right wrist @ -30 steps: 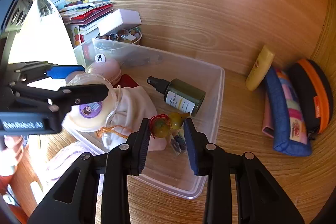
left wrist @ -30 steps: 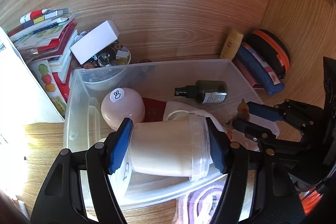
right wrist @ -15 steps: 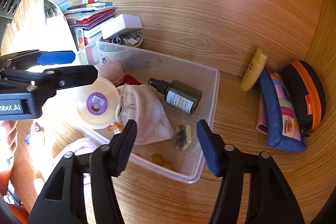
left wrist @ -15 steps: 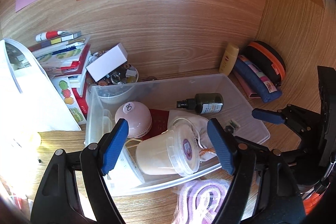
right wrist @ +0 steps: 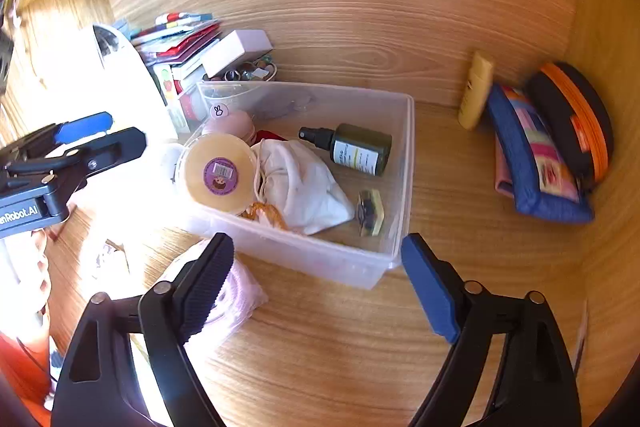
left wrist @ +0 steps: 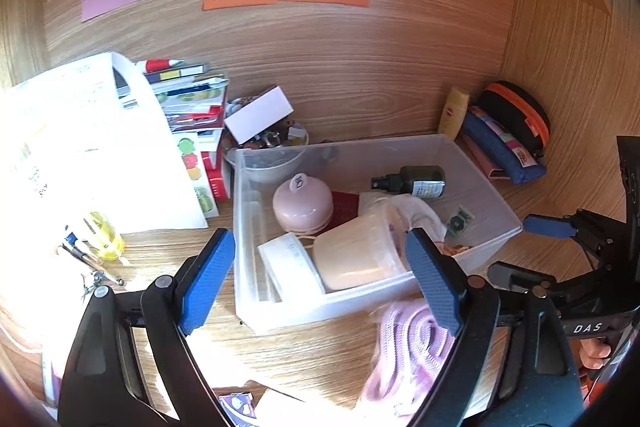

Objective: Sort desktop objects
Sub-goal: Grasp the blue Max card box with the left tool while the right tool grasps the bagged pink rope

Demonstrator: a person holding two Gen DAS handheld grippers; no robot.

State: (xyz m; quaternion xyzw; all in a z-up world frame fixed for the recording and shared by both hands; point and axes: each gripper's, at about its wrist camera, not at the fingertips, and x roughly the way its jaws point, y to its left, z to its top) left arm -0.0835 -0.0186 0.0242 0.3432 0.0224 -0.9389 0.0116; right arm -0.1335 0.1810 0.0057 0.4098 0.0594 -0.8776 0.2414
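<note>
Both claws opening, empty, above the bin.

The left claw [left wrist: 320,283] and right claw [right wrist: 318,275] spread over the wooden worktop [right wrist: 360,347] with nothing between their pads. In the clear bin [right wrist: 406,163] lie the jar [right wrist: 218,173], white pouch [right wrist: 304,187], spray bottle [right wrist: 354,149] and pink case [left wrist: 302,205].

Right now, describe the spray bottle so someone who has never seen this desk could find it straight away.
Start at the clear plastic bin in the middle of the wooden desk. Inside it, toward the back wall, the spray bottle lies on its side just behind the white cloth pouch. It is the only dark green thing in the bin, with a black pump top and a pale label.
</note>
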